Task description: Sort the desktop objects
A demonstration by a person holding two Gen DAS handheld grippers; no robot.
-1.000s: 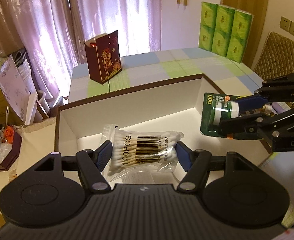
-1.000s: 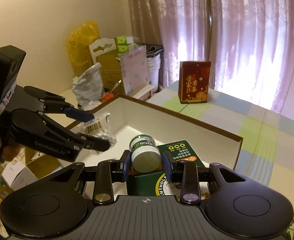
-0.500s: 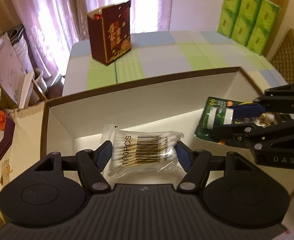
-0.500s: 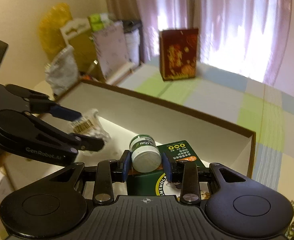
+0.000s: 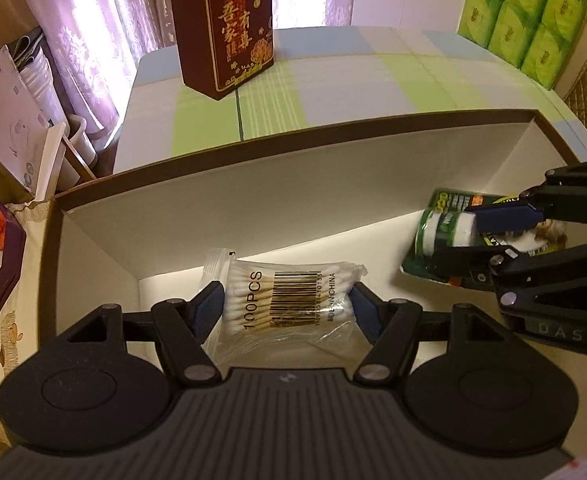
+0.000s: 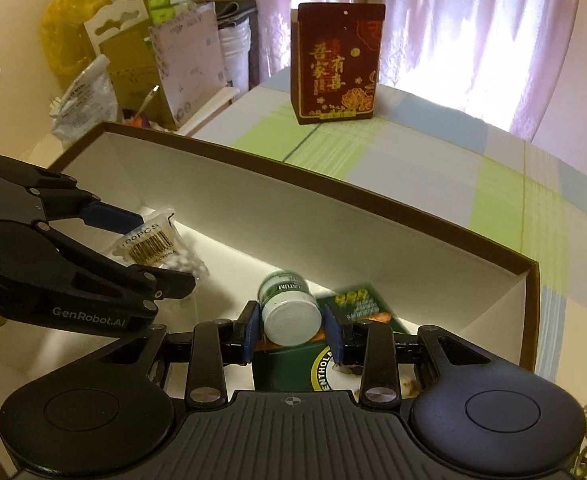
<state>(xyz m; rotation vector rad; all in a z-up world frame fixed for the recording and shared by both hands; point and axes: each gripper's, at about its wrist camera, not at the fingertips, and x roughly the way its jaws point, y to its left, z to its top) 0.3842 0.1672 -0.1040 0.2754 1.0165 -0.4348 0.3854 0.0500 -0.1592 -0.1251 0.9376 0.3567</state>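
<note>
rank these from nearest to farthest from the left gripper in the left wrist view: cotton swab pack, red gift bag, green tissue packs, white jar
1. cotton swab pack: between the left gripper's fingers, over the box.
2. white jar: to the right, held by the right gripper.
3. red gift bag: beyond the box, on the table.
4. green tissue packs: far right, by the wall.

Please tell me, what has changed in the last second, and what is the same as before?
Both grippers came lower into the open box. The left gripper still grips the cotton swab packet; the right gripper still holds the small jar above the green packet. Nothing was released; the red gift box stayed put.
</note>
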